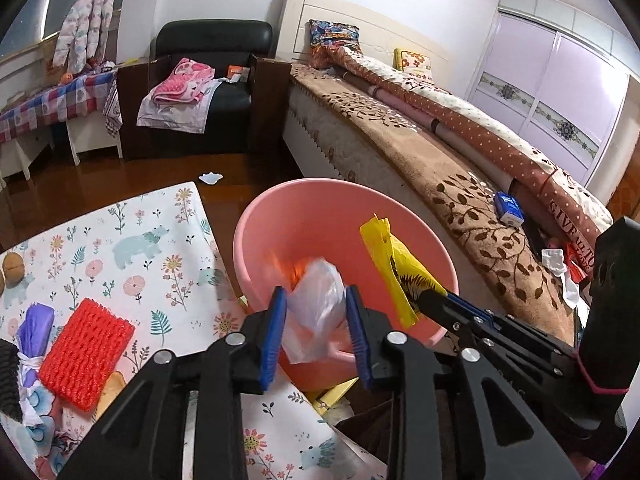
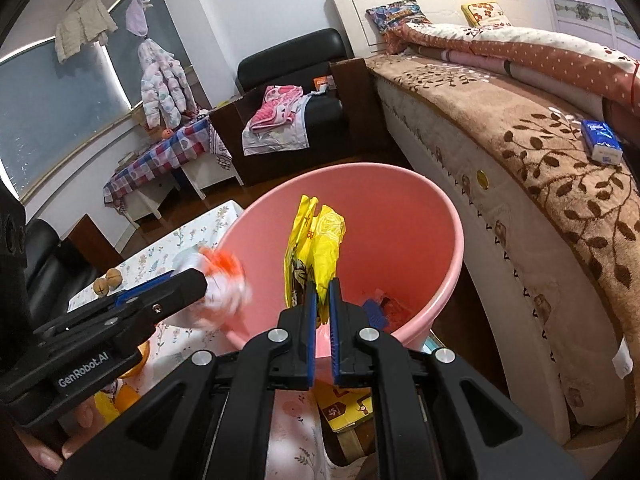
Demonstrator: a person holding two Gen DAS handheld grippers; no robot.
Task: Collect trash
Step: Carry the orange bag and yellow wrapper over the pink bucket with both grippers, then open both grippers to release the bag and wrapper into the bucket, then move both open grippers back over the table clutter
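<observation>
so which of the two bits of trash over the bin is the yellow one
The yellow wrapper, pinched in the right tongs above the pink bin. The left tongs grip a clear plastic bag with orange in it.

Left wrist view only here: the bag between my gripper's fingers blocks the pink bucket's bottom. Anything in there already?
Observer: Yes. The right wrist view shows blue and red scraps lying at the bottom of the pink bucket.
Operator: Right gripper has the yellow wrapper squarely?
Observer: Head-on, the right gripper is shut on the yellow wrapper, pinching its lower end, and the rest stands up over the bucket's opening.
</observation>
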